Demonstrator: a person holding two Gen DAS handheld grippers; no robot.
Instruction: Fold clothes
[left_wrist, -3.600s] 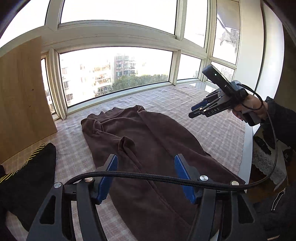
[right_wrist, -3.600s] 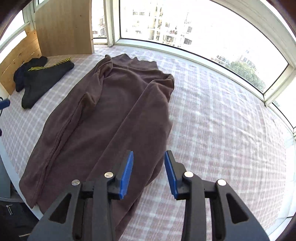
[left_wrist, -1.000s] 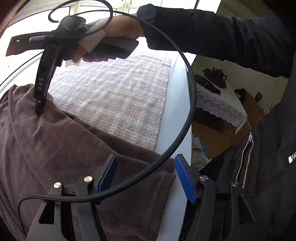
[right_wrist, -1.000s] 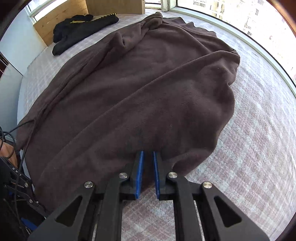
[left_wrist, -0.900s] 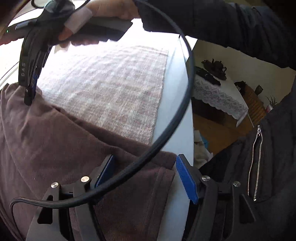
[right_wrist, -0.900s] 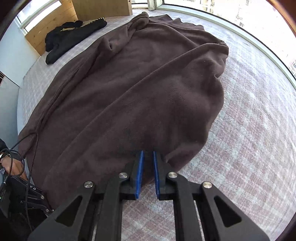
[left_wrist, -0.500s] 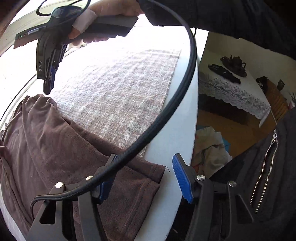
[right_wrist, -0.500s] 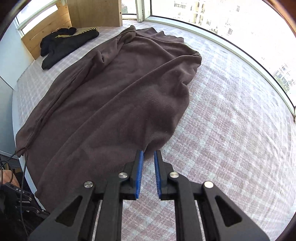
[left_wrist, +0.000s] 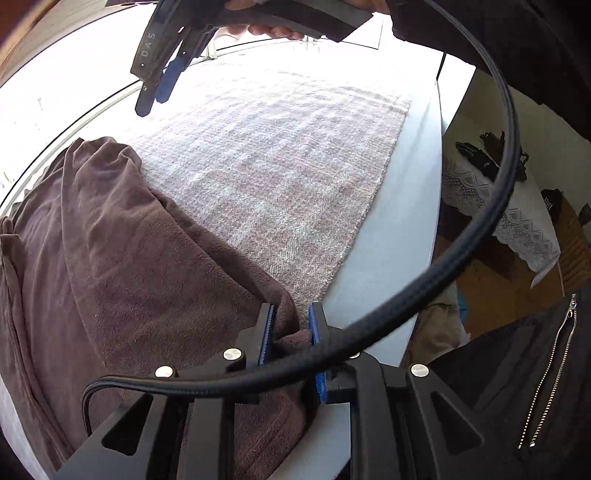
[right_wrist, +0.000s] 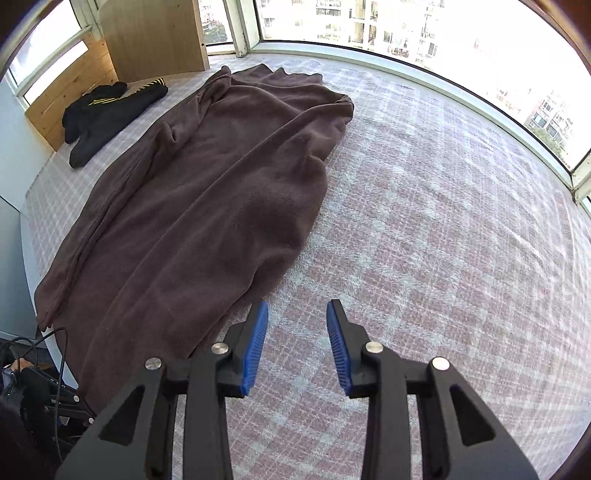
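Brown garment (right_wrist: 207, 206) lay lengthwise on checked surface (right_wrist: 424, 221), near corner pinched between left fingers (left_wrist: 291, 332). Right fingers (right_wrist: 297, 343) spread wide, holding nothing, just beside hem. Risk judged: thick fleece slipping from shallow pinch; cable (left_wrist: 480, 236) snagging cloth. Read "DAS" on right gripper.

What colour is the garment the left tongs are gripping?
Dark brown garment, fleece-like; clearest in the right wrist view.
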